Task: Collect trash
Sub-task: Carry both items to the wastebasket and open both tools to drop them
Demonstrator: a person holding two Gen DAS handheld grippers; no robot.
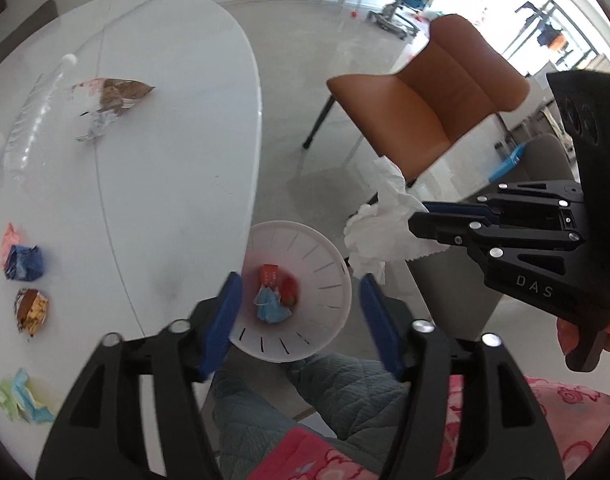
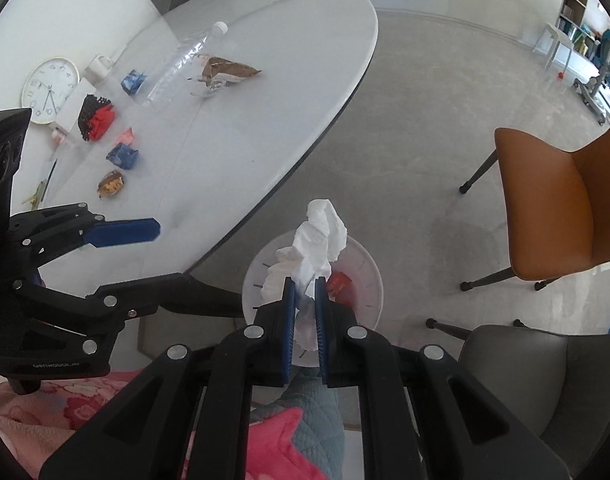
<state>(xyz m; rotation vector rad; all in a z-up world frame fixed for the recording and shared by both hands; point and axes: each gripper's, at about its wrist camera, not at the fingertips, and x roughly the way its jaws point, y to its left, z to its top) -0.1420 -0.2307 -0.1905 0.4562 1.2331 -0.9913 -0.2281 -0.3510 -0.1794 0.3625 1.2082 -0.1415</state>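
My right gripper (image 2: 305, 284) is shut on a crumpled white tissue (image 2: 313, 244) and holds it above the white waste bin (image 2: 371, 280) on the floor. In the left wrist view the tissue (image 1: 381, 224) hangs from the right gripper (image 1: 419, 218) just right of the bin (image 1: 329, 264). The bin holds red and blue wrappers (image 1: 273, 296). My left gripper (image 1: 297, 296) is open and empty above the bin, beside the table edge. Crumpled wrappers (image 1: 23, 264), a brown snack bag (image 1: 113, 98) and a clear plastic bottle (image 1: 33, 120) lie on the white table (image 1: 165, 180).
An orange chair (image 1: 433, 100) stands right of the bin and a grey chair (image 2: 545, 380) nearer me. A wall clock (image 2: 49, 90), a white mug (image 2: 97, 66) and a black-and-red bag (image 2: 95, 116) lie at the table's far side. My legs are under the grippers.
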